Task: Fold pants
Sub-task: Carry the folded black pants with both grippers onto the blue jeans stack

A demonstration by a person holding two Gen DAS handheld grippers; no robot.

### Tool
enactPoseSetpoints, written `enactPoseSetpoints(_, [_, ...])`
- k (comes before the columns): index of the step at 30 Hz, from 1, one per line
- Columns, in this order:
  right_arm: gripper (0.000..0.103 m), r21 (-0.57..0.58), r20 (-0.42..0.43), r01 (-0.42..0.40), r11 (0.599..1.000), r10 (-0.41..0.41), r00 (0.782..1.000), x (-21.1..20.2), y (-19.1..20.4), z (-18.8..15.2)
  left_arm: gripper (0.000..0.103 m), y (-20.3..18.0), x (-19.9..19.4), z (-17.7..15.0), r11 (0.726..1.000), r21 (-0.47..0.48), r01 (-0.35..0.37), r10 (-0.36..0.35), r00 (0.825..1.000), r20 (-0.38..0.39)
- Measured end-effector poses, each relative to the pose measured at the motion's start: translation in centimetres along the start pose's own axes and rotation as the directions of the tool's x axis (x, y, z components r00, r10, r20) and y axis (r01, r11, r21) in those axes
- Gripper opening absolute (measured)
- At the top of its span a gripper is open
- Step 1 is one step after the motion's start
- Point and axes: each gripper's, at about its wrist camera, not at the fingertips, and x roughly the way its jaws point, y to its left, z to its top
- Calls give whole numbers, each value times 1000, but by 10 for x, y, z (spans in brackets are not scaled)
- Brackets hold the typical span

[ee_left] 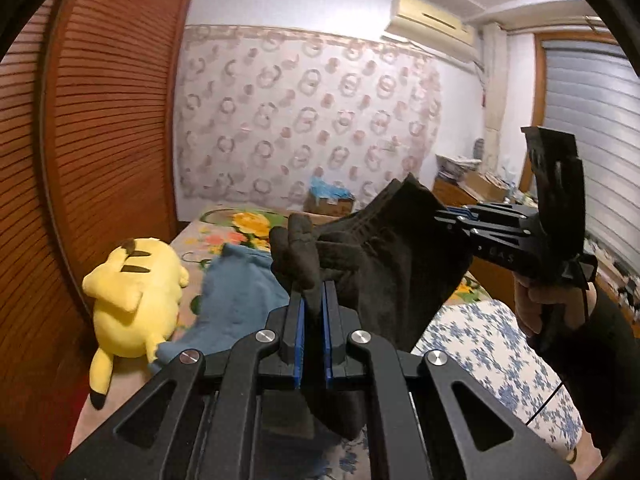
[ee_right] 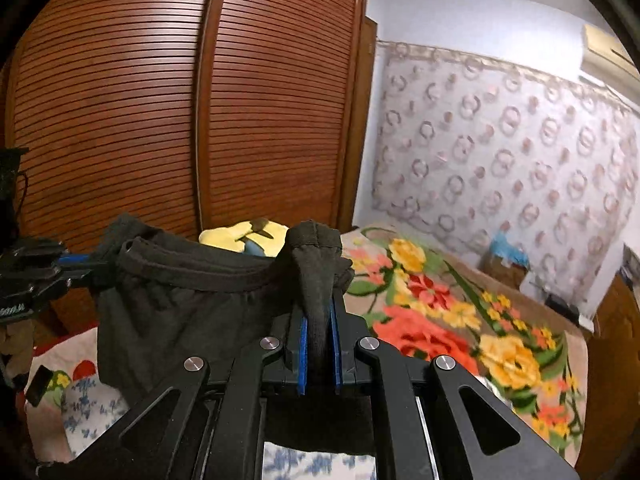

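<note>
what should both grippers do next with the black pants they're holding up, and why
Probably lower the black pants flat onto the floral blanket. Left gripper and right gripper each pinch a bunched waistband end in the air, so no fold can start yet.

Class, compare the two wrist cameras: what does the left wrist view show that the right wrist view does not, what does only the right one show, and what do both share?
Only the left wrist view: a blue cloth beside the toy, a window blind, and a hand holding the right gripper.

Only the right wrist view: the pants' waistband stretched between the grippers.

Both: the dark pants clamped in the left gripper and the right one, the yellow plush toy, the slatted wardrobe and the floral bedspread.
</note>
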Motion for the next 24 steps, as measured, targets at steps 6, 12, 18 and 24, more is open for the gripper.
enactPoseSetpoints(6, [9, -38, -6, -47, 998, 46, 999, 44, 0, 15, 8, 29, 10, -13, 997, -67, -39, 37, 999, -23])
enactPoseSetpoints(12, [9, -76, -61, -109, 991, 104, 993, 107, 9, 18, 8, 54, 27, -30, 988, -117, -106, 95, 991, -93])
enactPoseSetpoints(18, [9, -93, -114, -156, 983, 145, 983, 151, 9, 11, 8, 70, 33, -45, 978, -146, -150, 129, 980, -149])
enactPoseSetpoints(24, [24, -87, -140, -159, 983, 146, 979, 166, 6, 19, 11, 71, 31, -48, 973, -143, -181, 157, 973, -167])
